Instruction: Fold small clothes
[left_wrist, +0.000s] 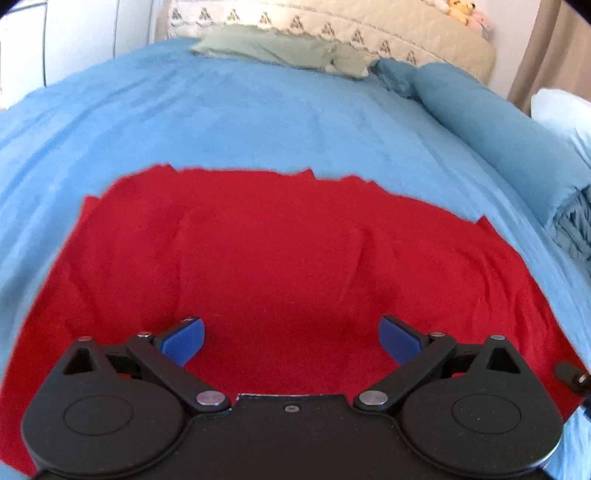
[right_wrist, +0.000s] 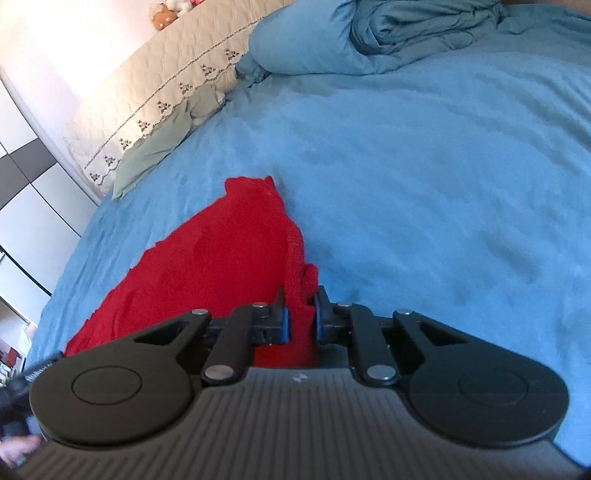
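Observation:
A red garment (left_wrist: 280, 251) lies spread on the blue bedsheet (left_wrist: 221, 118), with creases running across it. My left gripper (left_wrist: 291, 339) is open, its blue pads (left_wrist: 184, 341) wide apart just above the garment's near part, holding nothing. In the right wrist view the same red garment (right_wrist: 221, 251) stretches away to the left. My right gripper (right_wrist: 301, 317) is shut on the garment's right edge, with bunched red cloth standing up between the blue pads (right_wrist: 284, 325).
A pale green cloth (left_wrist: 273, 50) lies at the far side of the bed by a beige quilted headboard (left_wrist: 332, 26). A blue pillow (left_wrist: 491, 125) and bunched blue bedding (right_wrist: 424, 26) lie on the right. White wardrobe doors (right_wrist: 33, 184) stand at the left.

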